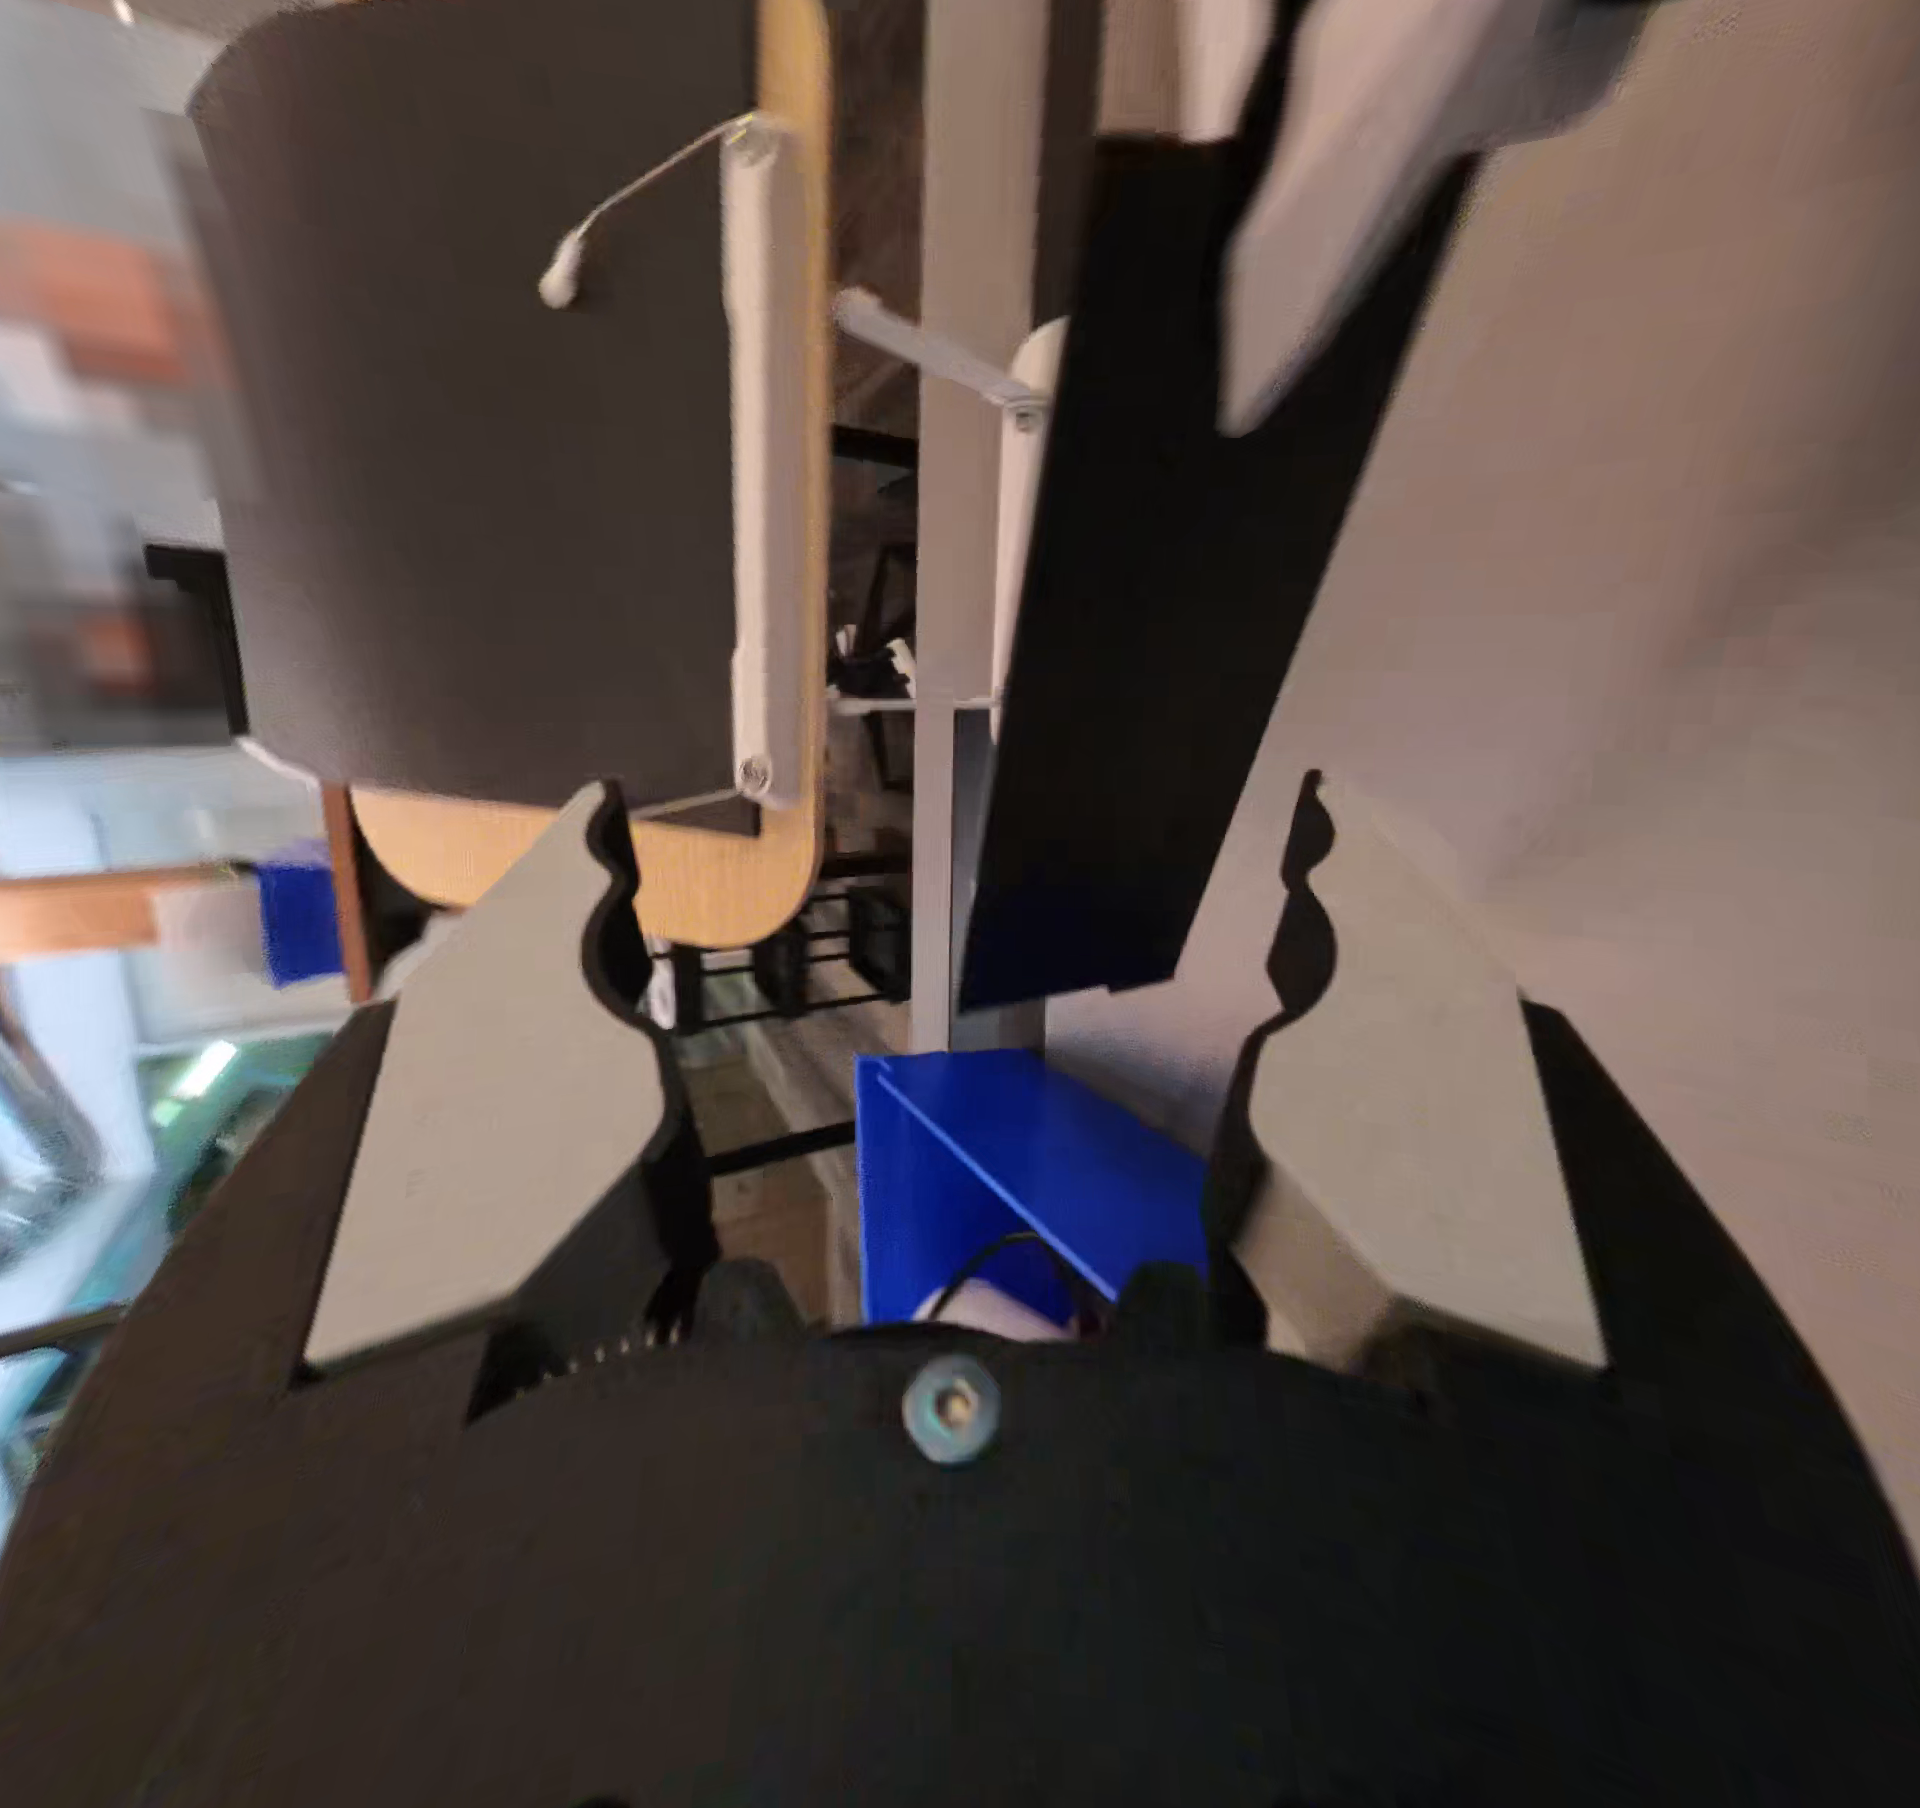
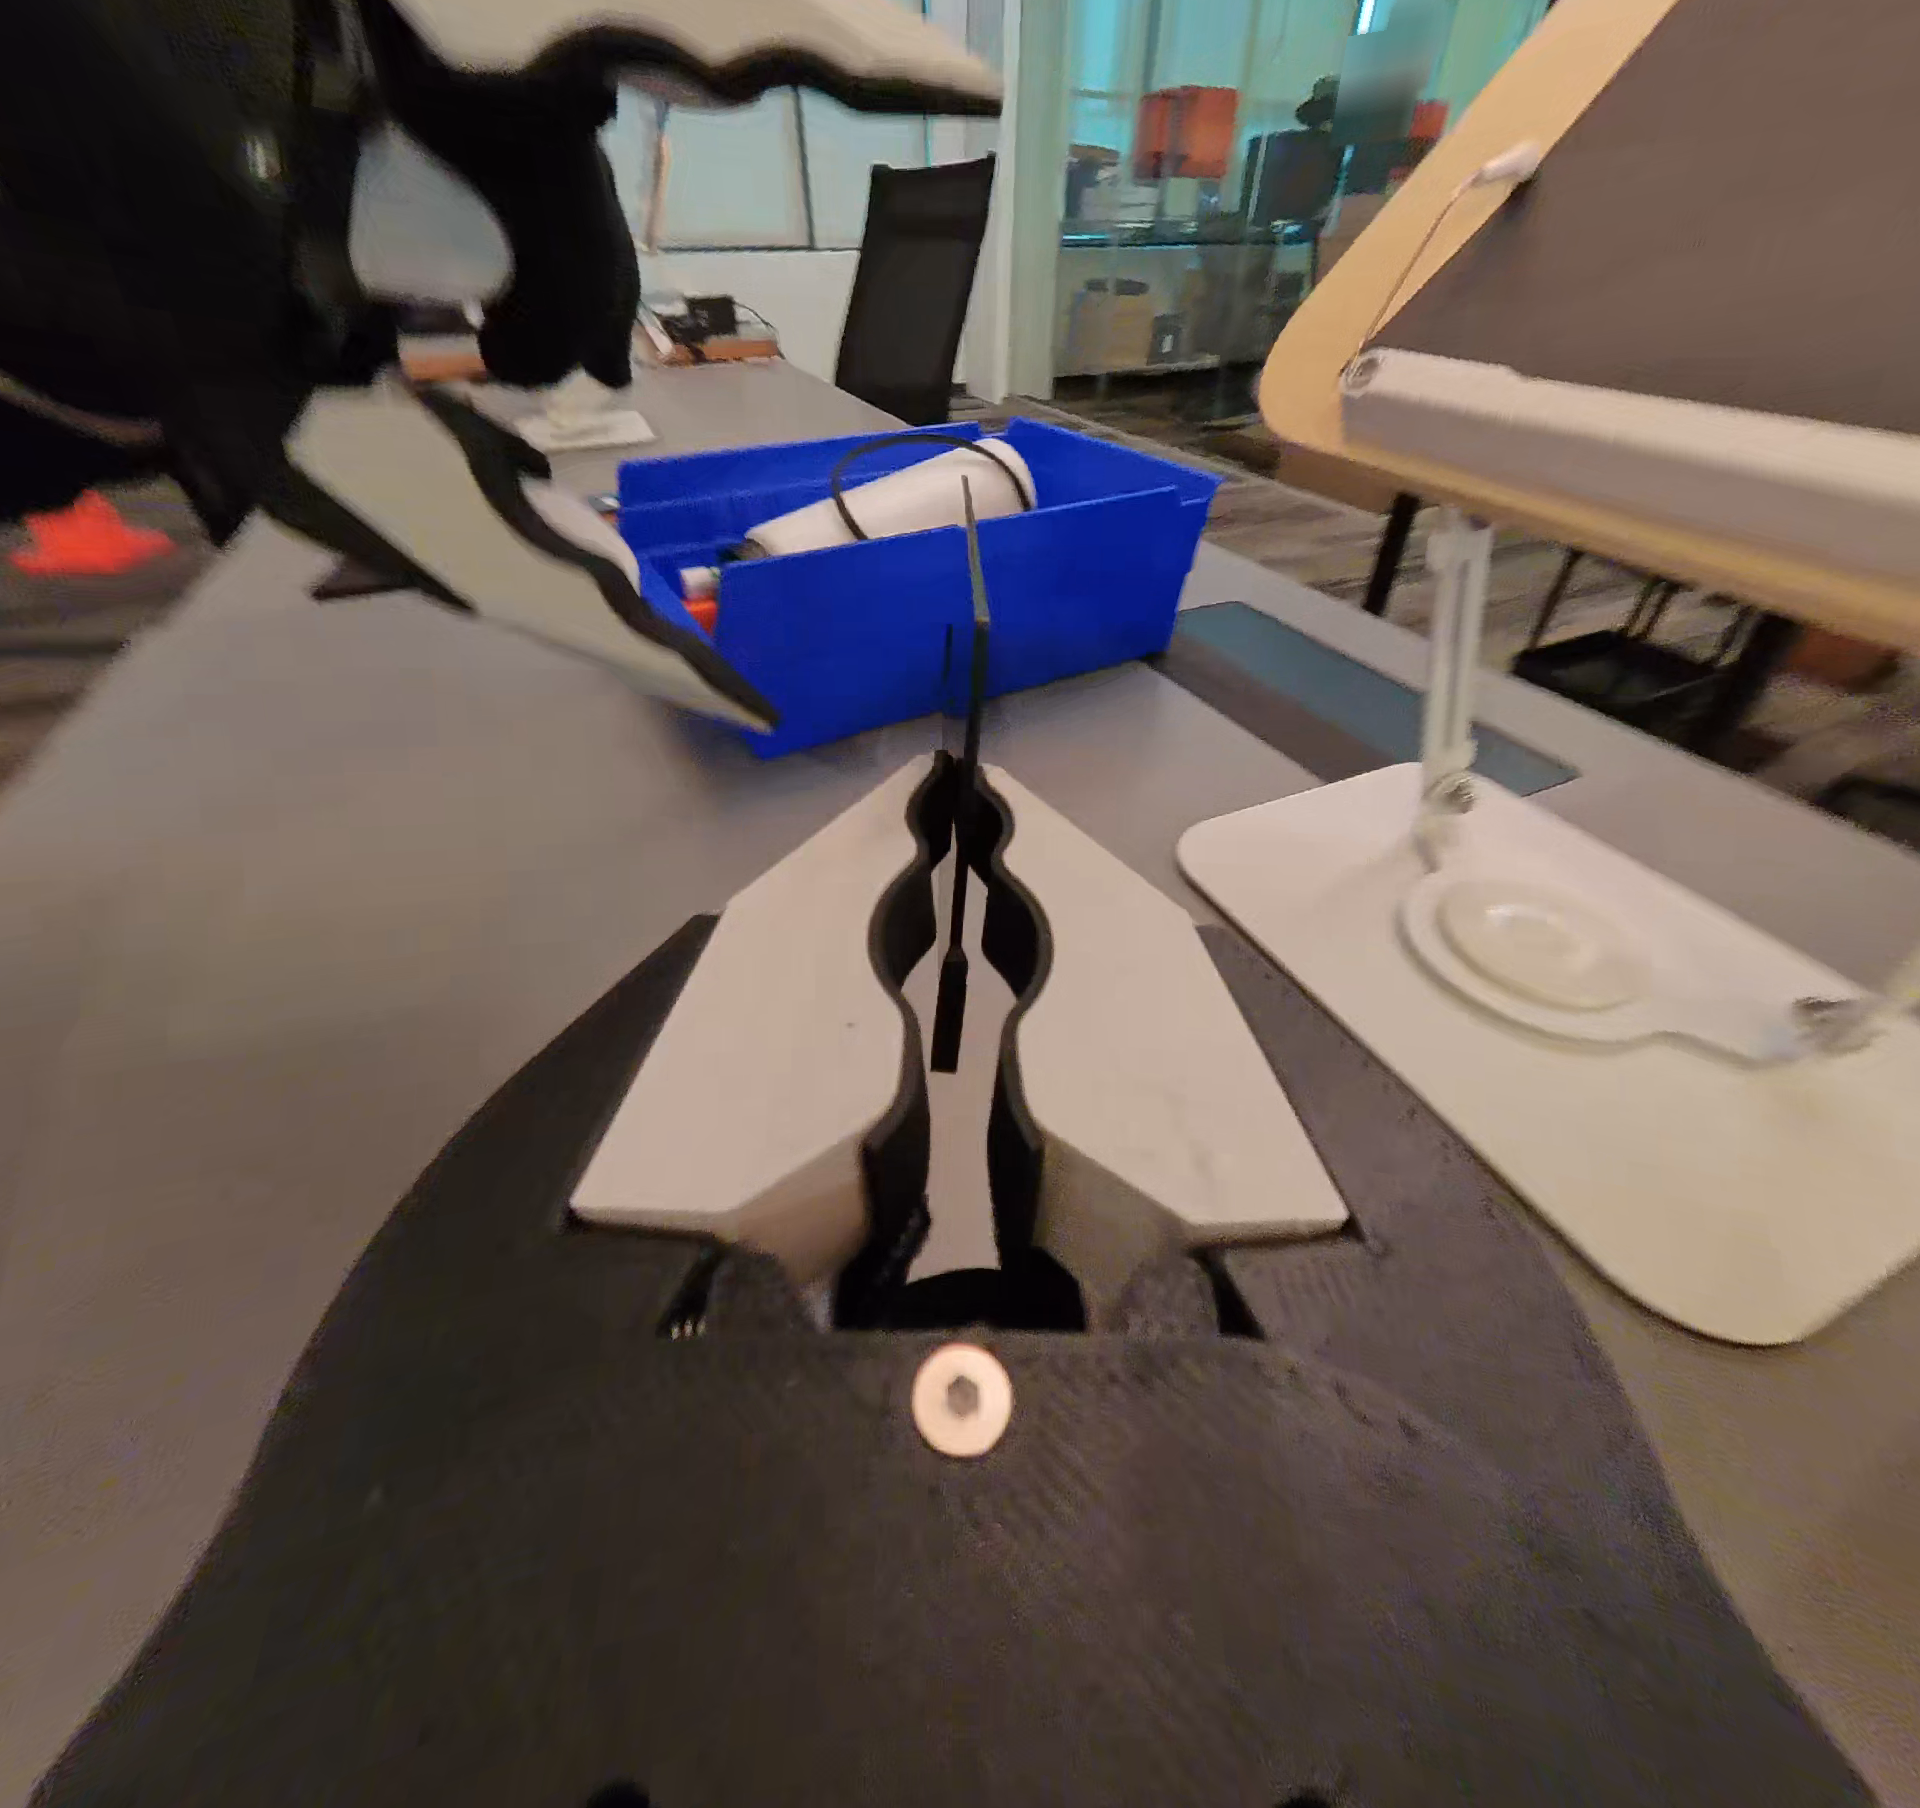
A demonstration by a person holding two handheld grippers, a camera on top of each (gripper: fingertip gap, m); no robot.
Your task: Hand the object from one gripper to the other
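Pinching a black cable tie [image 2: 968, 678], right gripper [image 2: 961, 771] faces the wide-open left gripper [image 2: 862, 387]

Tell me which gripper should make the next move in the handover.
Left. The right gripper is shut on the thin black cable tie, whose free end sticks out forward. The left gripper hovers beside it, jaws wide open and empty, so it likely closes next.

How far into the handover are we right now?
Done: the right gripper is shut on the thin black strip, which sticks out past its tips. In hand: the left gripper has jaws wide open, up and left of the strip near the blue bin, not touching it. Left: the left gripper closing on the strip, then the right letting go.
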